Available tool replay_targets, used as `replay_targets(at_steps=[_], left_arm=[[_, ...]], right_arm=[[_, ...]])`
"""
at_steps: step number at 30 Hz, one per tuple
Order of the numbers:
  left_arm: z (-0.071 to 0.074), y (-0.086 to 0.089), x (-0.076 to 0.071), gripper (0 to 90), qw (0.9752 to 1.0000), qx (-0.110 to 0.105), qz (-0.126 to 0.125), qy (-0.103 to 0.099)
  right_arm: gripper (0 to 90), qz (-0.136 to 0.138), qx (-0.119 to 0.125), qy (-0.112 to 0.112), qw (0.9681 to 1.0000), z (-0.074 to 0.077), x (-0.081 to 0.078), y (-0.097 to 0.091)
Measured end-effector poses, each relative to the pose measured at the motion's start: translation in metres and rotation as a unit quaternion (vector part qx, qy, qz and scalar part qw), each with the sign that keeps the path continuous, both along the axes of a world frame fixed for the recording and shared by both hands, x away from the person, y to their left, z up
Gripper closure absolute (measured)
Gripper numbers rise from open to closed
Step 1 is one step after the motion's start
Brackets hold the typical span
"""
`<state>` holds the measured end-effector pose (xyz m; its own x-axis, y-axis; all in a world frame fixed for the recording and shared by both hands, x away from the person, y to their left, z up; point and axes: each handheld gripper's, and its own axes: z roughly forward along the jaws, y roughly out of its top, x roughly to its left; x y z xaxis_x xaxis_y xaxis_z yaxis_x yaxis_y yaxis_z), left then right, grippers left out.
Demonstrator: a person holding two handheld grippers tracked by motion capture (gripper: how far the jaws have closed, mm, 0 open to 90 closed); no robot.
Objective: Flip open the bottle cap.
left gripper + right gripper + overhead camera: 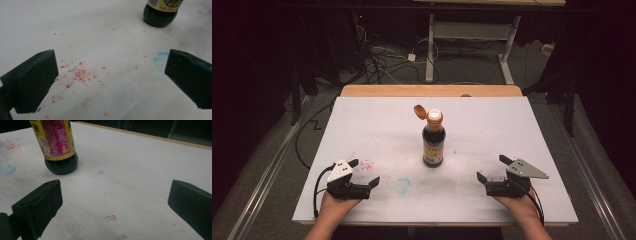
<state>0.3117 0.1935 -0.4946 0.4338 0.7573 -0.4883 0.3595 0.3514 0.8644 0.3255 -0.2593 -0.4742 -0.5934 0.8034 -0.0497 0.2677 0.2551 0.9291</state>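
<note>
A white table [362, 125] stands in a dark room with cables on the floor behind. From above, a dark sauce bottle [433, 145] stands upright mid-table, its orange flip cap [420, 111] open, well apart from the left gripper [364, 172] and right gripper [491, 168], both spread and empty. The left gripper view shows red specks [77, 73] between wide jaws, the bottle's base ahead at the right. The right gripper view has the bottle ahead at the left, beyond its released jaws.

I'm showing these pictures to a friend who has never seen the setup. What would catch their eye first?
The dark sauce bottle standing upright mid-table, its orange flip cap hinged open. Then the left gripper and right gripper, both open, resting near the front edge on either side. Red specks stain the white tabletop.
</note>
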Motion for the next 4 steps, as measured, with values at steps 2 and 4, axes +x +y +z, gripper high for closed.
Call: replay_targets(at_steps=[2, 4], left_arm=[[0.0001, -0.0002, -0.0011, 0.0, 1.0000, -0.001, 0.001, -0.005], [0.0003, 0.0010, -0.0008, 0.0, 1.0000, -0.003, 0.001, -0.003]], right_arm=[[0.4, 0.000, -0.002, 0.002, 1.0000, -0.0013, -0.0002, 0.0015], [0.4, 0.002, -0.007, 0.003, 1.0000, -0.0027, 0.0002, 0.0023]])
